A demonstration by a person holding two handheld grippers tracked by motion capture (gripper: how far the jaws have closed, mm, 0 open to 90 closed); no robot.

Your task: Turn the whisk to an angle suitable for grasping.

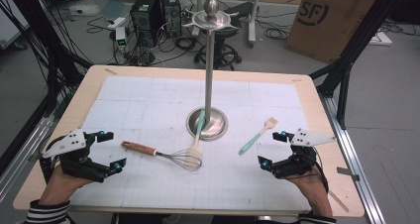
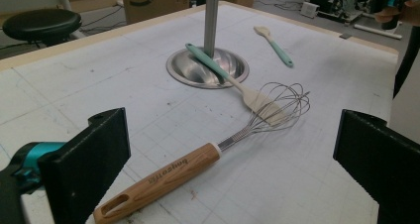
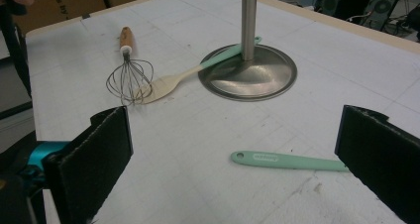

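Currently I hold both grippers, left (image 1: 110, 151) and right (image 1: 271, 150), jaws apart, empty. Approach step: next, I close left on the whisk (image 2: 198, 157) handle.

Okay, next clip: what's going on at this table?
A person holds a hand-held gripper in each hand at the near edge of the table, both open and empty. The left hand-held gripper faces the whisk; the right hand-held gripper faces the brush. A spatula lies with its handle on the base of the stand and its blade at the whisk's wires. Nothing has been picked up or hung yet.
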